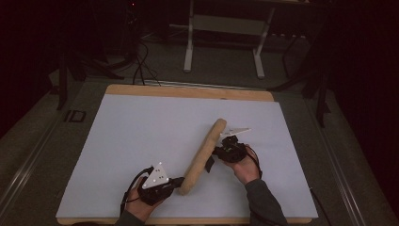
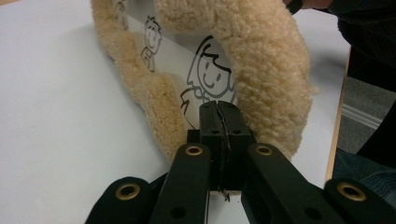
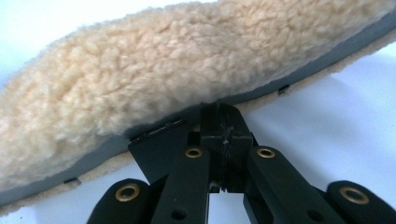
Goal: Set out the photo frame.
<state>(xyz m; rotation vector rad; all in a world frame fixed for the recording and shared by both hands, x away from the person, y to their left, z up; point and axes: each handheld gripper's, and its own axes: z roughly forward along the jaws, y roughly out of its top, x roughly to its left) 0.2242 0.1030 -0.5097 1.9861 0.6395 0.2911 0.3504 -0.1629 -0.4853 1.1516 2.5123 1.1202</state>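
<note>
Fleece object: long tan fleece-covered piece (image 1: 203, 156) with a white cartoon-printed inner panel, lying slantwise on the white mat (image 1: 141, 141)
Left gripper (image 2: 219, 109): jaws pressed together, pinching the printed panel's edge at the near end
Right gripper (image 3: 223, 116): jaws closed tight on the grey rim under the fleece, midway along
Hands: left hand (image 1: 141, 205) and right hand (image 1: 247, 169) hold the grippers
Surroundings: wooden table edge (image 1: 188, 91), dark floor beyond

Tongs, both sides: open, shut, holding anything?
Left tongs: shut, pinching the near end of the fleece cover at its printed inner lining.
Right tongs: shut, gripping the fleece cover's edge partway along.
</note>
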